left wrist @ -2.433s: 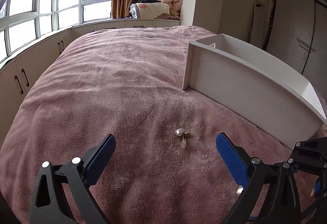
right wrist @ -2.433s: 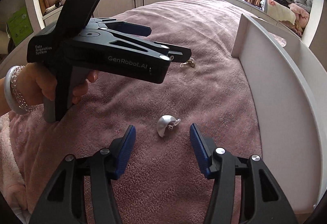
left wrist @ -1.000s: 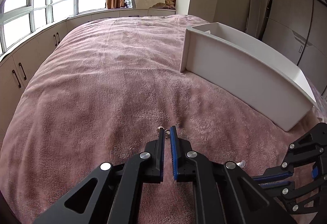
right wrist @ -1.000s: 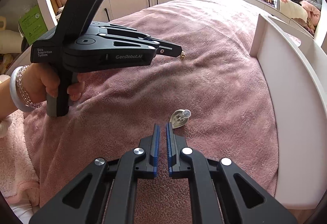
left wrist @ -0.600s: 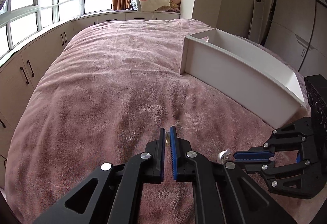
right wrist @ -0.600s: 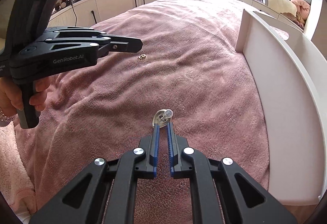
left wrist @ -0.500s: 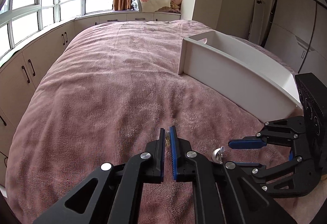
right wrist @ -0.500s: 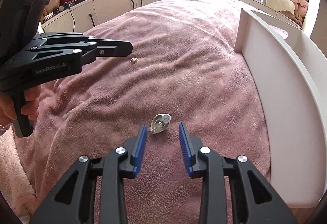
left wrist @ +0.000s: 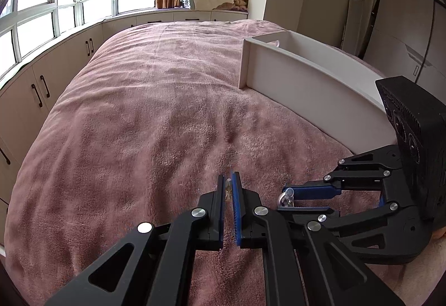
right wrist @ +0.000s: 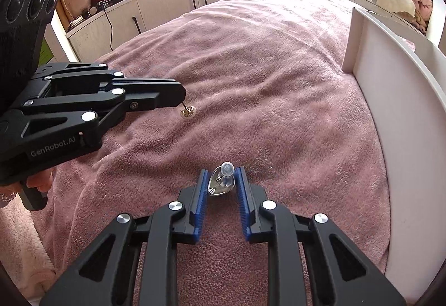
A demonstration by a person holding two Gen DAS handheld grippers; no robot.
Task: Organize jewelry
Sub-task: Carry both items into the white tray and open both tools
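The right gripper (right wrist: 221,184) had just been closing, its jaws pinching the silver earring (right wrist: 220,184) beside the white tray (right wrist: 390,110). The left gripper (left wrist: 229,190) gripped the gold earring (right wrist: 187,111). Either shallow hold could slip, dropping jewelry into the plush blanket (right wrist: 278,69).

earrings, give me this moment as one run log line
left gripper: shut on gold earring | right gripper: jaws just closing, pads on silver earring | white tray: jewelry not yet inside
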